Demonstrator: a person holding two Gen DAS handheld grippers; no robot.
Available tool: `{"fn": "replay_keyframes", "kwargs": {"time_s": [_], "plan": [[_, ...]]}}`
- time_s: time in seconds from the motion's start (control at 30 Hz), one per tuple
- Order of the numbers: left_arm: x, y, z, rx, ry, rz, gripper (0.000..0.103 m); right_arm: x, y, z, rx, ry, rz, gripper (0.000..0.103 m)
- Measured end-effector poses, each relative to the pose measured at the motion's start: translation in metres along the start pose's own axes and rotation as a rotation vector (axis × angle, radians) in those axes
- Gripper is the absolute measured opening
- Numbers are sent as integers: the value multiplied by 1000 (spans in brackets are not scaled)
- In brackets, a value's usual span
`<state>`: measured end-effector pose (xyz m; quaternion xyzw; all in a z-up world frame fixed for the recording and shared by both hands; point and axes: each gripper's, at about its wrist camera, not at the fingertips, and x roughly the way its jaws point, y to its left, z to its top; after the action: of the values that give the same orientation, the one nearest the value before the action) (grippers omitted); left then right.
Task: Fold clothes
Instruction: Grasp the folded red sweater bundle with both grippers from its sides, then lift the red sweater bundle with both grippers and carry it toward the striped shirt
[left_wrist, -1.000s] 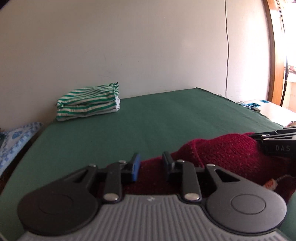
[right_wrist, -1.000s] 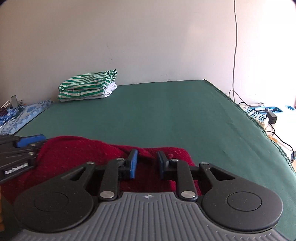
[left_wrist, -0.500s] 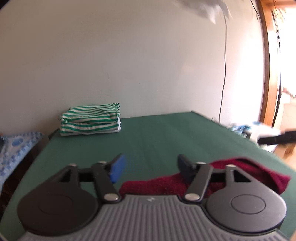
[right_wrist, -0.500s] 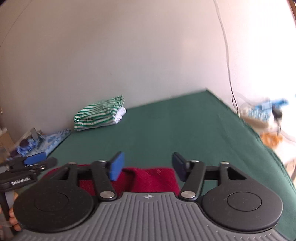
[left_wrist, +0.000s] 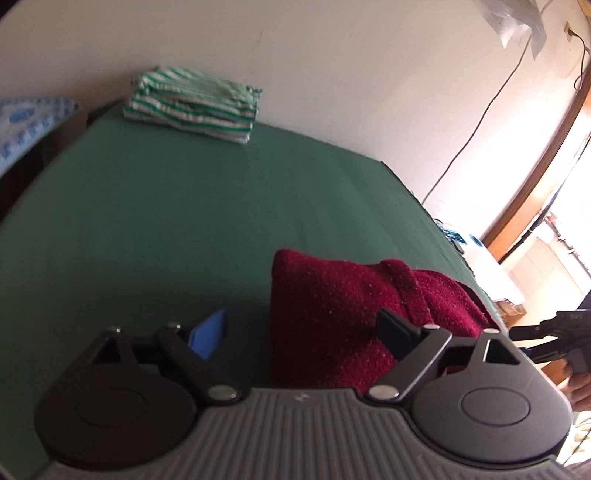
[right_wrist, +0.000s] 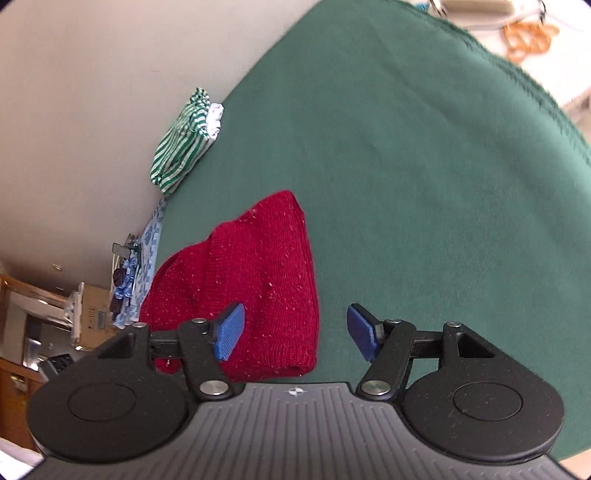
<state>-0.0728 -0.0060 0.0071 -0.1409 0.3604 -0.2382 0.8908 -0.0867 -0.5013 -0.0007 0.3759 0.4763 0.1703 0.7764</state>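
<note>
— What do we have at the fingers?

— Our left gripper (left_wrist: 301, 332) has its jaws spread wide with nothing between the pads. Its blue pad (left_wrist: 207, 333) sits over bare cloth, and the dark right finger (left_wrist: 395, 334) shows in front of the red knit sweater (left_wrist: 343, 317); we cannot tell whether it touches the wool. Our right gripper (right_wrist: 295, 330) is spread wide as well, holding nothing. Its left pad (right_wrist: 229, 330) overlaps the near part of the red knit sweater (right_wrist: 255, 284) in the view, and its right pad (right_wrist: 362, 330) hangs over the green.

— And the sweater itself?

— Folded into a compact bundle, lying on the green bed cover (right_wrist: 406, 166) at the near side, close in front of both grippers.

— Farther out?

— A folded green-and-white striped garment (left_wrist: 194, 103) rests at the far edge against the pale wall (left_wrist: 332, 55), well apart from the sweater. A blue-patterned cloth (left_wrist: 29, 122) lies off the left side. A cable (left_wrist: 476, 122) runs down the wall at the right. At the right edge of the left view we see the other gripper's black frame (left_wrist: 554, 332).
</note>
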Motion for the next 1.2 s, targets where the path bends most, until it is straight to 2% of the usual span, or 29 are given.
{"fn": "replay_keyframes", "kwargs": {"time_s": [0.07,0.27,0.5,0.67,0.8,0.87,1.0,1.2], "plan": [[6,7,2,-38,32,-37,96,3,-2,-2,37,22,14,66],[21,32,5,-198,106,-181,98,1,-10,-5,69,60,24,67],[42,31,6,-216,154,-239,98,10,-10,-3,48,75,44,68],[54,27,0,-244,177,-264,99,25,-15,7,48,127,107,68],[64,32,-6,-320,202,-288,100,37,-22,14,52,182,168,68],[65,31,-7,-323,196,-296,100,43,-24,17,38,209,194,67],[68,30,-10,-342,188,-314,102,51,-19,24,-11,274,220,67],[74,28,-12,-397,201,-336,102,57,-17,30,-26,320,254,67]]}}
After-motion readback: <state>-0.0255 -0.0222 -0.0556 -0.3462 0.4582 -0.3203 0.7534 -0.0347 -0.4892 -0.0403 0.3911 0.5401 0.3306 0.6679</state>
